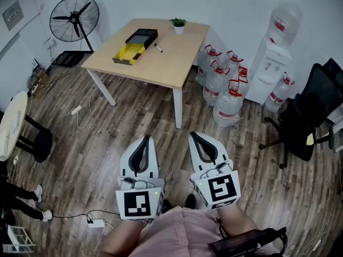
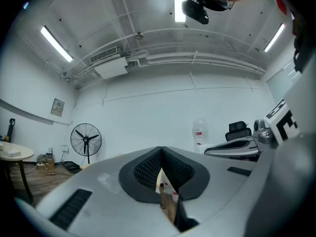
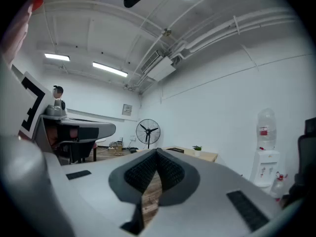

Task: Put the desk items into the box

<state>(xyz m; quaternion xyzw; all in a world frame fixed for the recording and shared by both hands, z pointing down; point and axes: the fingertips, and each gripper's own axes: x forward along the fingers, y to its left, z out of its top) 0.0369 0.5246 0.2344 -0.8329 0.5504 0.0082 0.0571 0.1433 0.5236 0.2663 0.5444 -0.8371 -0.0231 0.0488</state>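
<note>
Legend: we see the box (image 1: 141,37), black and shallow with a yellow part (image 1: 127,53) against its near end, lying on the pale wooden surface (image 1: 161,66) toward that surface's left edge, which the yellow part almost reaches. A dark pen (image 1: 158,48) lies just right of the box, apart from it, and a small potted plant (image 1: 178,25) stands at the surface's far edge. The near half of the surface is bare. We hold the left hand-held gripper (image 1: 144,139) and the right hand-held gripper (image 1: 194,136) side by side, well short of the surface's near corner, over plank floor (image 1: 107,138). In each gripper view the jaws are pressed together with nothing between them. Water bottles (image 1: 220,84) crowd the floor against the surface's right side, and an office chair (image 1: 308,116) stands farther right. A standing fan (image 1: 74,17) rises beyond the surface's left corner, and a cable (image 1: 80,114) trails on the floor left of the surface's legs.
</note>
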